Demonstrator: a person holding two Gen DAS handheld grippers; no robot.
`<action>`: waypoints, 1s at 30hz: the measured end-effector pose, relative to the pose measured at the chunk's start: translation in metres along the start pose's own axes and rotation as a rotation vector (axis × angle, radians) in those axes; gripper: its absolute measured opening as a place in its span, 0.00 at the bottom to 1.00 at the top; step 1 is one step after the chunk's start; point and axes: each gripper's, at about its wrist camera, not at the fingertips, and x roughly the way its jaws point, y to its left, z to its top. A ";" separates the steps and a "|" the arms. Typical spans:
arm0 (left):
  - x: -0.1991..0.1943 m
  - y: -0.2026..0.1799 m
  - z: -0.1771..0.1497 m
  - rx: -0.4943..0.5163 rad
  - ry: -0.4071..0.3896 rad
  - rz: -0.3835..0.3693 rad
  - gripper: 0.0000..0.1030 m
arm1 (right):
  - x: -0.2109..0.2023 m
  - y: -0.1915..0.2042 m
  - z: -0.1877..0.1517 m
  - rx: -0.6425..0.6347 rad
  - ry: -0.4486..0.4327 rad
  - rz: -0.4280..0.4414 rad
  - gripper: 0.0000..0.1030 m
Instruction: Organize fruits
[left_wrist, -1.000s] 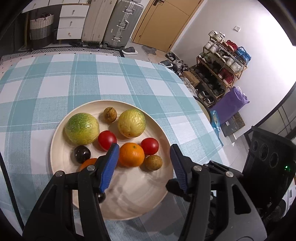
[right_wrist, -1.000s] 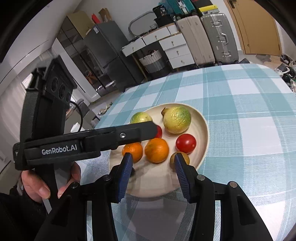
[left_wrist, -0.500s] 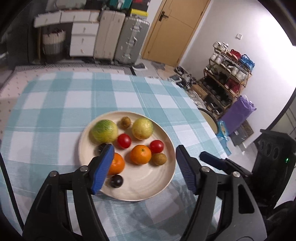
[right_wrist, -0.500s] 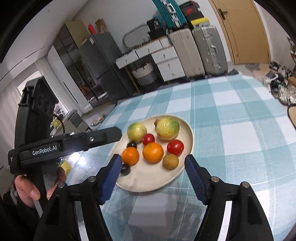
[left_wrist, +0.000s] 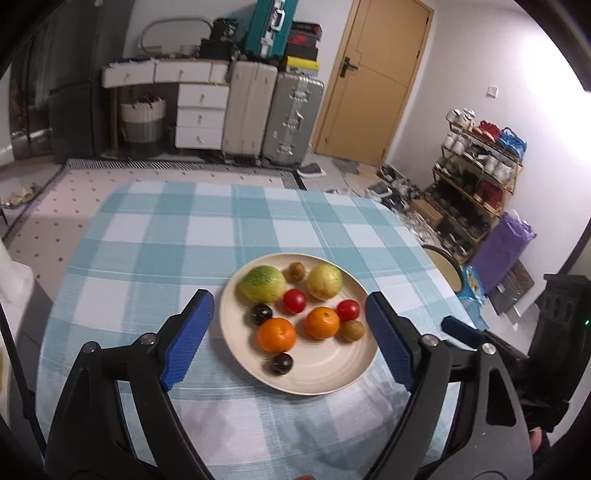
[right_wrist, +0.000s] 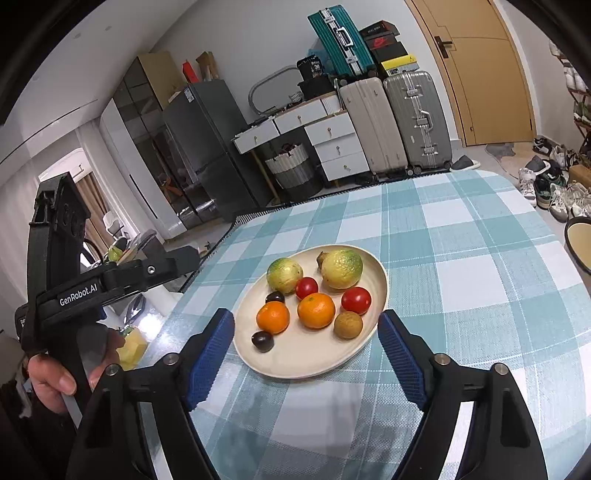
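A cream plate (left_wrist: 325, 373) (right_wrist: 295, 362) sits on the checked tablecloth and holds several fruits: two oranges (left_wrist: 277, 335) (right_wrist: 316, 310), two red tomatoes (left_wrist: 294, 301) (right_wrist: 356, 300), a green-yellow melon-like fruit (left_wrist: 261, 284), a yellow one (left_wrist: 325, 281), two dark plums (left_wrist: 280, 363) (right_wrist: 262, 340) and brown small fruits (left_wrist: 352, 330). My left gripper (left_wrist: 291, 336) hangs above and short of the plate, its jaws opening, nothing between the pads. My right gripper (right_wrist: 306, 349) hovers likewise, jaws opening and empty.
The teal checked tablecloth (left_wrist: 155, 236) covers a round table. A hand (right_wrist: 51, 380) holds the left gripper's handle at the table's left side. Suitcases (left_wrist: 291, 118), white drawers and a shoe rack (left_wrist: 476, 177) stand beyond. A stool (right_wrist: 580, 243) is at the right.
Both grippers have pulled back and up from the plate while their jaws spread wider. A dark plum now lies free at the plate's near side.
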 end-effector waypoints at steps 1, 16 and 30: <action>-0.006 0.001 -0.003 0.003 -0.021 0.023 0.84 | -0.003 0.001 0.000 -0.002 -0.009 0.001 0.83; -0.050 -0.013 -0.051 0.123 -0.219 0.230 0.99 | -0.040 0.021 -0.005 -0.081 -0.217 0.044 0.99; -0.062 -0.017 -0.092 0.141 -0.297 0.264 0.99 | -0.065 0.029 -0.029 -0.188 -0.360 0.007 1.00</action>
